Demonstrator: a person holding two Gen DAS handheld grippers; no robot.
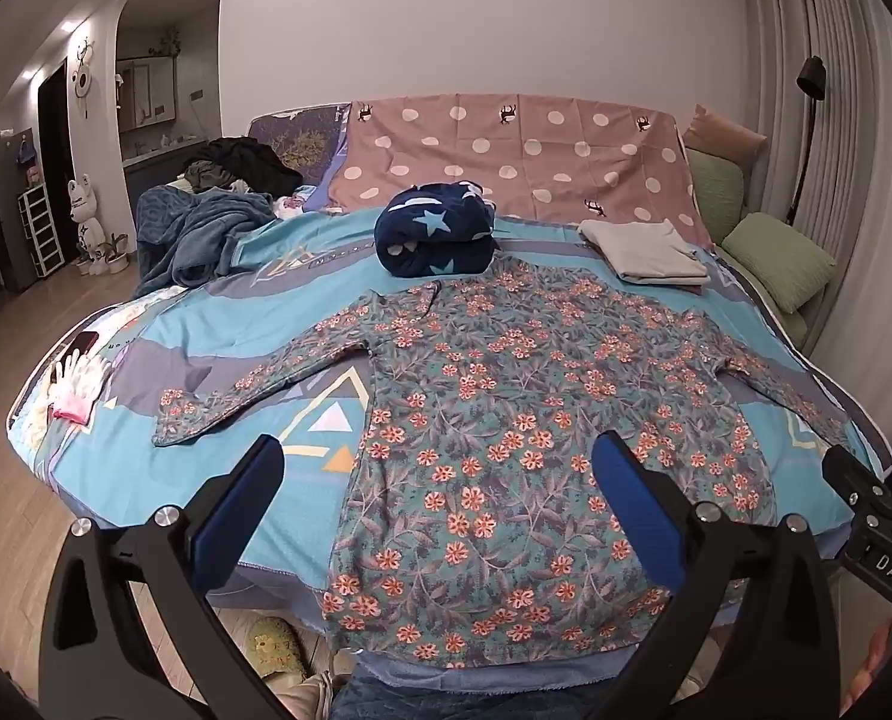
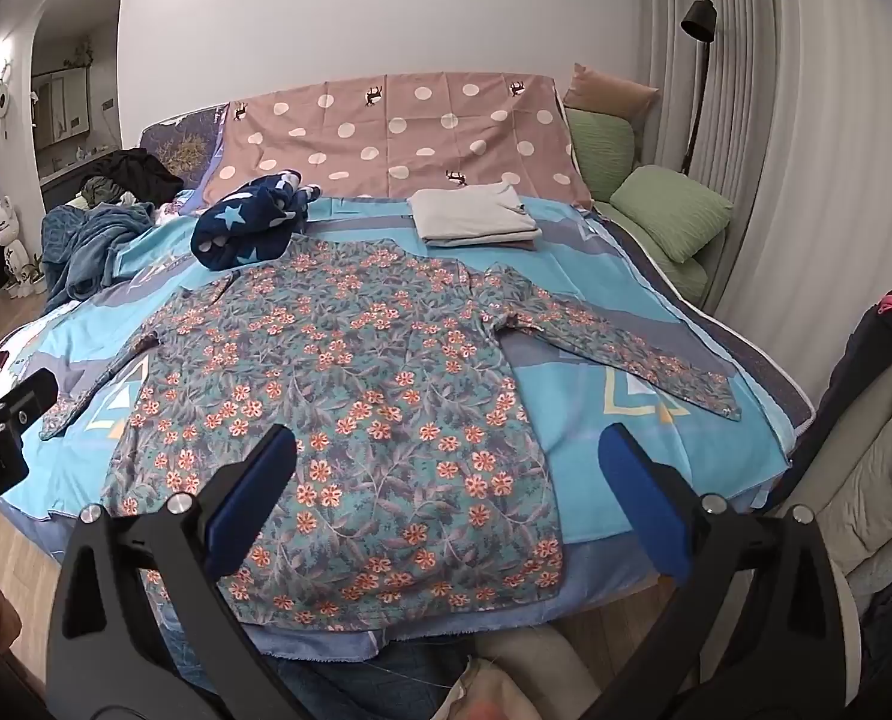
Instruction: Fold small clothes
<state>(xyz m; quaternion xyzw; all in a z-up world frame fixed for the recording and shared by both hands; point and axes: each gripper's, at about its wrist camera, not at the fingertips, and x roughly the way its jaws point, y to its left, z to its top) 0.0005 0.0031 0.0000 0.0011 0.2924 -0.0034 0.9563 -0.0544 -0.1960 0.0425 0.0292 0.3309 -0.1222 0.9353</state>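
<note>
Bed (image 1: pixel 218 324) w/ teal patterned cover holds 1 floral shirt (image 1: pixel 505 408), spread flat at centre, both sleeves out. Behind it: 1 navy star blanket roll (image 1: pixel 434 234), 1 folded grey stack (image 1: pixel 643 252). 2 green pillows (image 2: pixel 667 216) on right. Left hand-held gripper (image 1: pixel 440 468) & right hand-held gripper (image 2: pixel 446 456) both wide open, holding nothing, above shirt hem.

Shirt (image 1: pixel 505 420) spread flat on a bed (image 1: pixel 236 324).
Rolled blanket (image 1: pixel 437 234) at its 11 o'clock; folded clothes (image 1: pixel 643 249) at 1 o'clock.
</note>
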